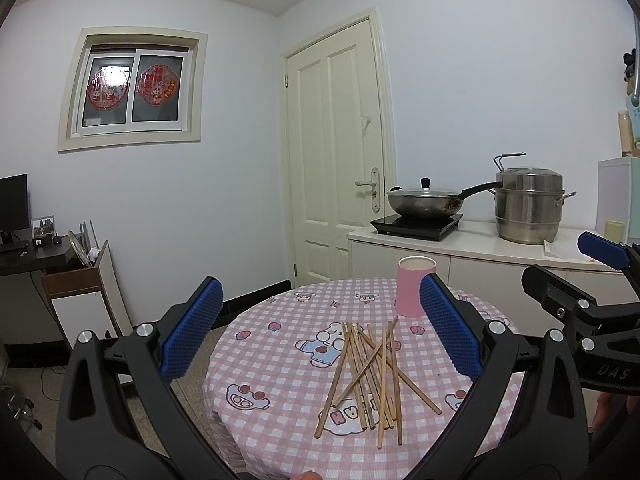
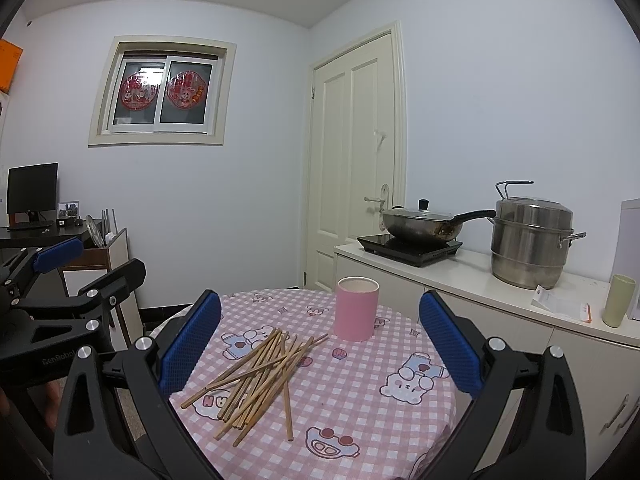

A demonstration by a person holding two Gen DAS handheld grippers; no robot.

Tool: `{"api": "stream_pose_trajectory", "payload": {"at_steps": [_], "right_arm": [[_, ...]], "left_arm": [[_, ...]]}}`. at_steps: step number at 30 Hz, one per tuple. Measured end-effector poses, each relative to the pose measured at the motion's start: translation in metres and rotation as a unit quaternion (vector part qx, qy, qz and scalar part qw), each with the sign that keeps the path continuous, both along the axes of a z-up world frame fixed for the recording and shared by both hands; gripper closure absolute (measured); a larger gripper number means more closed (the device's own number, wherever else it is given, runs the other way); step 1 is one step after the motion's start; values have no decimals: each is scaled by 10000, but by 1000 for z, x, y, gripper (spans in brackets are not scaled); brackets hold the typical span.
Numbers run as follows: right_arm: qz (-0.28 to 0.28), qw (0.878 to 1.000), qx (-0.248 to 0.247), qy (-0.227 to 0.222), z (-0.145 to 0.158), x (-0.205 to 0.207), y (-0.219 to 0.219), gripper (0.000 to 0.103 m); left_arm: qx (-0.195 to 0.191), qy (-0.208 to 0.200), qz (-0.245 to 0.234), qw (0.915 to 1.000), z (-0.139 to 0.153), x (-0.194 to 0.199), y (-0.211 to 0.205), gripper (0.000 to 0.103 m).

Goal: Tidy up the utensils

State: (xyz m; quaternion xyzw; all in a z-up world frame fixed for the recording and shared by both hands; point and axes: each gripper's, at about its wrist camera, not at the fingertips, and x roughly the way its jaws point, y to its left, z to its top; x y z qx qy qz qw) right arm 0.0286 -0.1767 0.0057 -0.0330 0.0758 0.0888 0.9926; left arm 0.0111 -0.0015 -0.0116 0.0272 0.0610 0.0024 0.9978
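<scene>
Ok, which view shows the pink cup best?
The right wrist view: the cup stands whole and unobstructed on the table, rim and base both visible, behind the chopsticks. In the left wrist view the cup is partly hidden by one of the left claw's fingers.

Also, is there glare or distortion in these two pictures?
Left wrist view: a bright glare patch on the left window pane, and fisheye bending of the door. Right wrist view: the window shows no such patch, same bending; the chopsticks stay sharp.
</scene>
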Motion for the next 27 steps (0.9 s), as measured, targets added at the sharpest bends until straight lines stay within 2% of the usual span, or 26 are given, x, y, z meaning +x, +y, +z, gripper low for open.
{"api": "stream_pose_trajectory", "payload": {"at_steps": [18, 23, 27], "right_arm": [[-26, 10000, 19, 33, -5, 2, -2, 7], [-39, 9999, 30, 90, -10, 7, -4, 7], [-4, 9996, 126, 241, -17, 16, -7, 7]], "left_arm": [[14, 87, -10, 10000, -4, 3, -2, 6], [42, 205, -24, 9998, -7, 9, -3, 6], [-26, 453, -114, 9989, -13, 23, 0, 6]]}}
